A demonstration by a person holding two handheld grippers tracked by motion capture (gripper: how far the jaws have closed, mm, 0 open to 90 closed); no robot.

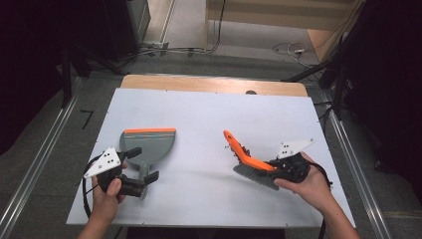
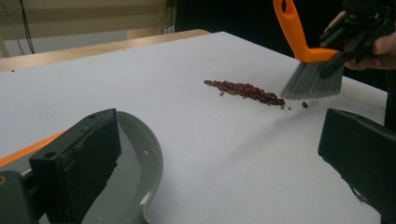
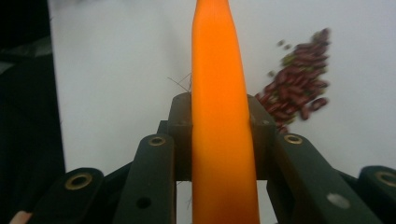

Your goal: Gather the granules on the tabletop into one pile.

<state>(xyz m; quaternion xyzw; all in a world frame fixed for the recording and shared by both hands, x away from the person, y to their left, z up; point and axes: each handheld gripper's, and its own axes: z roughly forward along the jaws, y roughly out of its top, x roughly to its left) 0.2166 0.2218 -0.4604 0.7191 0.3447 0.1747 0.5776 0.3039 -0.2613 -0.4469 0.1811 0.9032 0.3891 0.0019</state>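
High view: the brush (image 1: 247, 162) is pinched at its orange handle by the right hand-held gripper (image 1: 278, 168), its grey bristles lifted just beside a row of red beans (image 1: 240, 148) on the white tabletop (image 1: 199, 119). The left hand-held gripper (image 1: 141, 165) is spread around the handle of the grey dustpan (image 1: 149, 142), which is laid flat at the left, well apart from the beans

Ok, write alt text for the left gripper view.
A line of red beans lies on a white table, with a grey-bristled orange brush, held by the right gripper, just beyond it. A grey dustpan sits between two black jaws nearby.
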